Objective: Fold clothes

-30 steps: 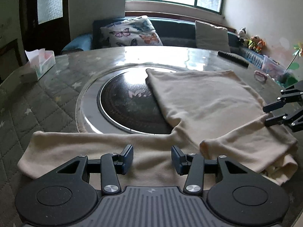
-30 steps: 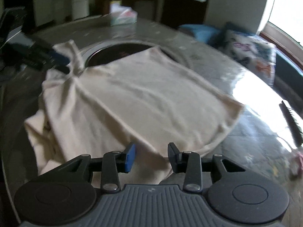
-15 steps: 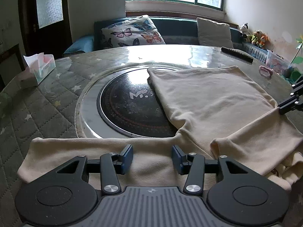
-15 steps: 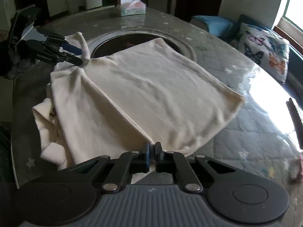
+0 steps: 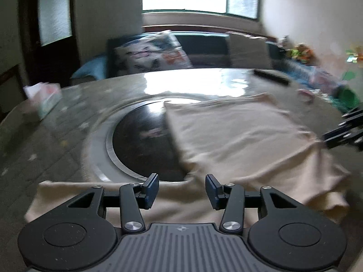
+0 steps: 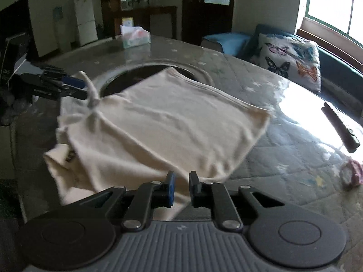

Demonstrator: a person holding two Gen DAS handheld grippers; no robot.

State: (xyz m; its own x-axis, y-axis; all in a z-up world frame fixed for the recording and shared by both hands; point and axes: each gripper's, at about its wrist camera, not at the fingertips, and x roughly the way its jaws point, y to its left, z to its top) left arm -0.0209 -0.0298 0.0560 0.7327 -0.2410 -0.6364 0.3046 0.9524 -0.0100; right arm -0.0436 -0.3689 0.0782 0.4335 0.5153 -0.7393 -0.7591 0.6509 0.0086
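A cream garment [image 5: 238, 136] lies spread on the round table [image 5: 45, 158], one sleeve stretching left along the near edge. My left gripper [image 5: 181, 190] hovers over the sleeve where it joins the body. Its jaws stand apart and the pads press on nothing. In the right wrist view it [image 6: 79, 88] shows at the left, beside a raised twist of the garment [image 6: 170, 117]. My right gripper [image 6: 181, 188] has the garment's near edge between its pads, lifted off the table, and its jaws are opening slightly. From the left wrist its tips [image 5: 326, 139] appear at the cloth's right edge.
A dark round inset [image 5: 140, 145] sits in the table's middle, partly under the garment. A tissue box [image 6: 135, 37] stands at the far side. A dark remote [image 6: 340, 127] and a small pink object [image 6: 351, 174] lie to the right. A sofa with a butterfly cushion [image 6: 290, 61] is behind.
The right gripper's jaws closed on the garment's edge, then lifted it with a small gap reappearing. The left gripper rose and shifted along the sleeve toward the body, its jaws still apart.
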